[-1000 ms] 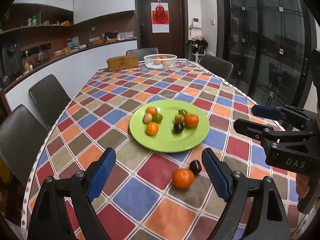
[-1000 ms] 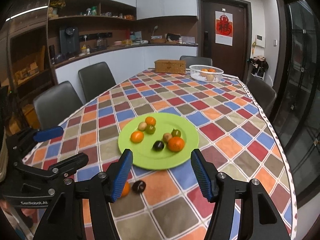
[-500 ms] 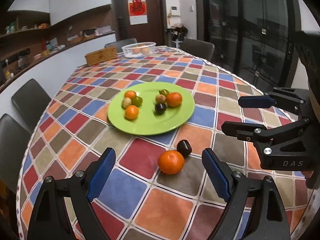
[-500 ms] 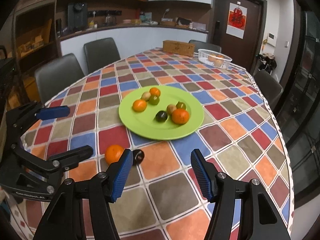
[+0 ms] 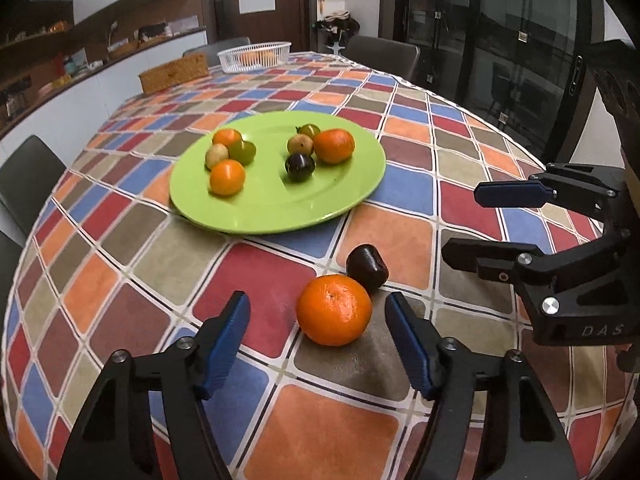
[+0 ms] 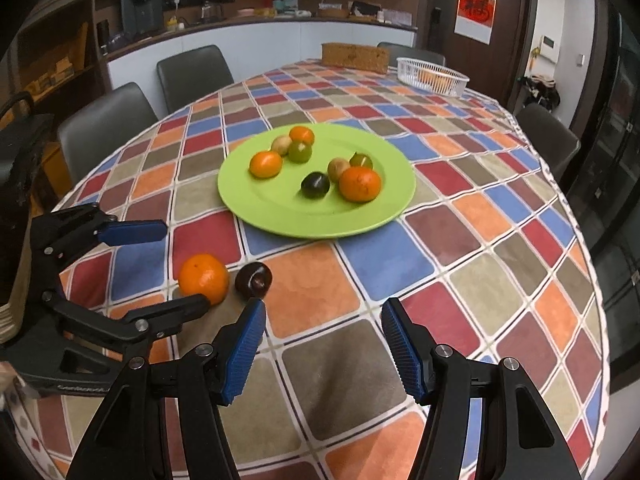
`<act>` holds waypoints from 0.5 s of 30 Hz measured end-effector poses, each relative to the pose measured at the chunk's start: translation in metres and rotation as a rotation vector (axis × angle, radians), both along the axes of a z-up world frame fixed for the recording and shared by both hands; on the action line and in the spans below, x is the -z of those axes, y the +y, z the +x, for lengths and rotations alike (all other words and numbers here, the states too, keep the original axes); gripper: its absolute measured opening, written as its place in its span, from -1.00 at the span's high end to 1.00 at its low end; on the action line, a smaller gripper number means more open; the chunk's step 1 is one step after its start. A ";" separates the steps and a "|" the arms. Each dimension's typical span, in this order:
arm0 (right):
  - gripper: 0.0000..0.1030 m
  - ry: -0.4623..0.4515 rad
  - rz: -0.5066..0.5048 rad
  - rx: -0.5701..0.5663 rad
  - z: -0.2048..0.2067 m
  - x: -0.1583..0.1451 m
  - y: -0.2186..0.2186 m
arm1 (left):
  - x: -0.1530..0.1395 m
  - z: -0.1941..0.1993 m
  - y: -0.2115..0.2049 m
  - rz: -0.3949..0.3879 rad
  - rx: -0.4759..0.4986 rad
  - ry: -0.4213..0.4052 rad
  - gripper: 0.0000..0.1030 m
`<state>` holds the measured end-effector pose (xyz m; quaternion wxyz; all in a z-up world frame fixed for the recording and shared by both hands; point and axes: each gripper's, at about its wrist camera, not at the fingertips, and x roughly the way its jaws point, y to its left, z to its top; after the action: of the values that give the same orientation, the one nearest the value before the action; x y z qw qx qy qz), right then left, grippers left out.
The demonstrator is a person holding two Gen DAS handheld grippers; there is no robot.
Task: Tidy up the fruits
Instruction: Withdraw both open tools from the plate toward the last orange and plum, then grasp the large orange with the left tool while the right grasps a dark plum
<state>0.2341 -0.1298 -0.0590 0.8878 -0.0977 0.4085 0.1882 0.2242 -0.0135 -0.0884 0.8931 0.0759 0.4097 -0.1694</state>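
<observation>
A green plate (image 5: 344, 196) (image 6: 256, 208) sits mid-table with several small fruits on it: oranges, green ones and a dark one. An orange (image 5: 334, 309) (image 6: 203, 278) and a dark plum (image 5: 367, 267) (image 6: 253, 280) lie on the checkered cloth in front of the plate, touching. My left gripper (image 5: 318, 340) is open and empty, its jaws on either side of the orange, just short of it. My right gripper (image 6: 323, 346) is open and empty, to the right of the plum, and shows in the left wrist view (image 5: 484, 224).
A white basket (image 5: 254, 55) (image 6: 433, 76) with oranges and a brown woven box (image 5: 173, 75) (image 6: 355, 57) stand at the table's far end. Grey chairs (image 6: 105, 118) ring the table. The table edge runs close on the right (image 6: 592, 280).
Both grippers have moved forward and lower toward the table. The left gripper has closed in on the loose orange, which now lies between its open jaws. No fruit has moved.
</observation>
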 end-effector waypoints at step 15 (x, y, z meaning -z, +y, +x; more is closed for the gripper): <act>-0.19 0.042 0.016 -0.020 0.010 0.013 0.007 | 0.010 0.009 0.005 -0.105 -0.017 0.074 0.22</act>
<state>0.2440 -0.1226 -0.0715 0.8778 -0.0905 0.4246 0.2026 0.2334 -0.0081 -0.0983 0.8814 0.0191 0.4338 -0.1857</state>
